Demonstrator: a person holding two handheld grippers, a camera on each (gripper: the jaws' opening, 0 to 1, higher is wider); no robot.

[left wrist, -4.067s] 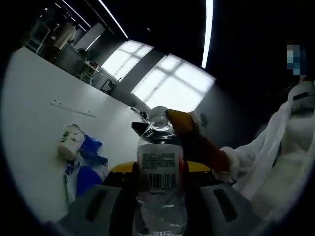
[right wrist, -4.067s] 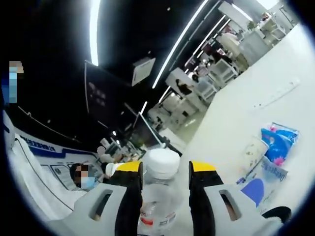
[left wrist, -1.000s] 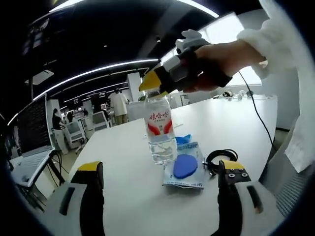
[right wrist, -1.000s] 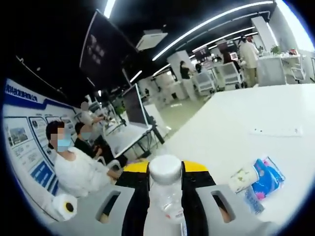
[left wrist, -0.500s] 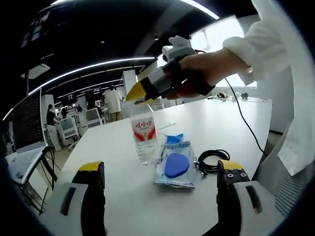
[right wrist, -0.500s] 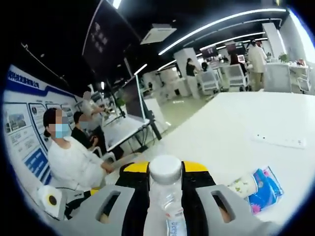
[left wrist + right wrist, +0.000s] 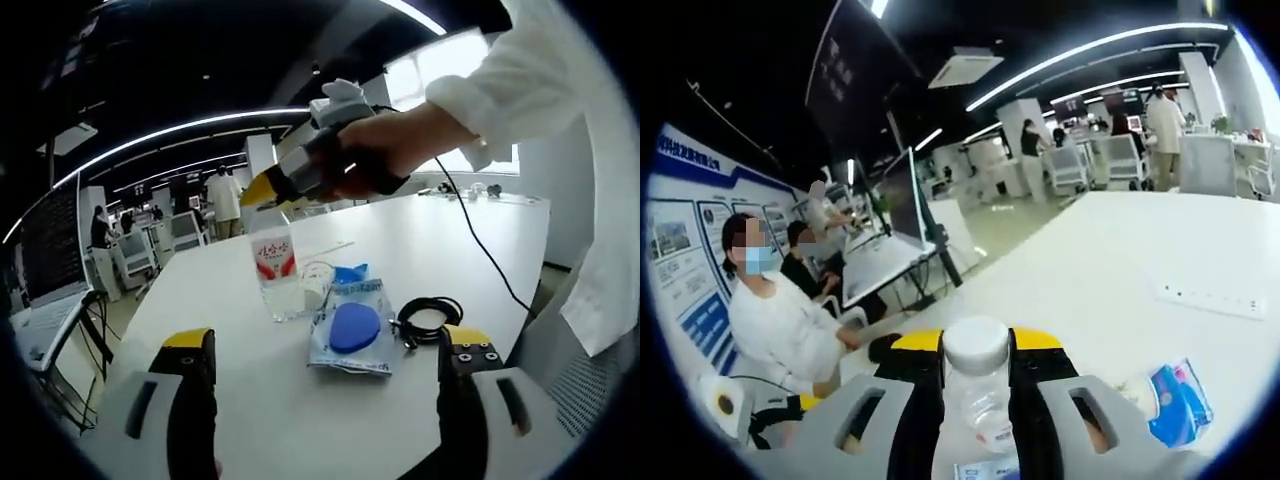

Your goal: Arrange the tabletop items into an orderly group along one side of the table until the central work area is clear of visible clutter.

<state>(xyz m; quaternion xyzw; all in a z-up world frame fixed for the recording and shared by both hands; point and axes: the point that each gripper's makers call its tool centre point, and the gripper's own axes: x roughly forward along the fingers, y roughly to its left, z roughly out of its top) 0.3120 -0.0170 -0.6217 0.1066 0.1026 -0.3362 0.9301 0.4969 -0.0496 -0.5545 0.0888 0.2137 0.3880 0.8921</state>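
Right tool clamps bottle; base cut off.

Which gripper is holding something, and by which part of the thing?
The right gripper holds the water bottle by its neck, just under the white cap. The left gripper is open and holds nothing.
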